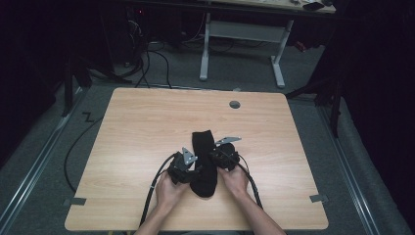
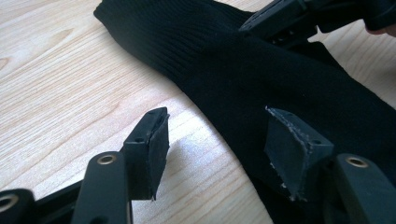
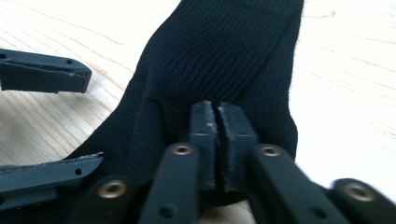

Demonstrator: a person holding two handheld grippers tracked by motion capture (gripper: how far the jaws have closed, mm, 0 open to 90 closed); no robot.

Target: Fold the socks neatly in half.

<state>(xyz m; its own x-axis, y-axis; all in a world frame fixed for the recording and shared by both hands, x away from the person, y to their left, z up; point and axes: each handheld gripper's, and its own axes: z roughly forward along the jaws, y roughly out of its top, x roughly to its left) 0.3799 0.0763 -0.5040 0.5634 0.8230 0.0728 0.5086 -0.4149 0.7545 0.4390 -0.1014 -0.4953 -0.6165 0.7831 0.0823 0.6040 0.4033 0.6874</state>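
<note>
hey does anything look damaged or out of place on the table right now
One small thing: the pad on the left gripper jaw nearest the black sock looks frayed, its edge ragged and peeling. The sock lies bent rather than straight on the table. The right gripper is shut against the sock's fabric.

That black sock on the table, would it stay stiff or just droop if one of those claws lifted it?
The black sock would probably droop: it is ribbed knit that already creases where the shut right gripper meets it. It looks light and thin, lying flat on the table. Pushed, it would likely bunch rather than slide whole.
</note>
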